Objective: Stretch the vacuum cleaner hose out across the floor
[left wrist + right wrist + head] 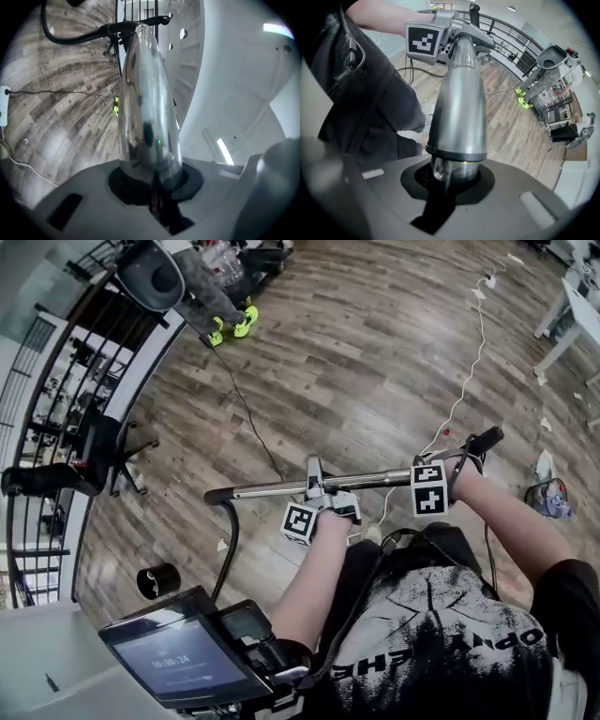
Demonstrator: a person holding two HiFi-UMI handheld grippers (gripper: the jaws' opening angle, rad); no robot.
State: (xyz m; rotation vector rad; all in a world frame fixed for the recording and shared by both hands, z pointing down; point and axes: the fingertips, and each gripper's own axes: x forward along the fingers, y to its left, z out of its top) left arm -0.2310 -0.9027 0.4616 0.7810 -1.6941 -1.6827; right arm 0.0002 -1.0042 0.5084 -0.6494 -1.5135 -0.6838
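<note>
We judge this to be the carrying step. Both our tools are clamped on the metal wand (pixel 375 479), which we hold level just above our lap. The left hand-held gripper (pixel 317 495) grips it near mid-length, and the right hand-held gripper (pixel 433 482) grips it nearer the black handle end. From the wand's other end the black hose (pixel 229 549) droops in a curve toward the floor at our left and is not yet pulled straight. Next we would need to carry the wand away from the hose's far end, which we cannot see, keeping both grips firm. Then we would lower it so the hose lies in a line. The wood-plank floor (pixel 375 362) carries a black cable (pixel 248 418) and a white cable (pixel 473 362) that we should avoid. Farther off, a railing (pixel 56 352) curves along the floor's left edge, and someone in green shoes (pixel 232 324) stands near the far edge.
</note>
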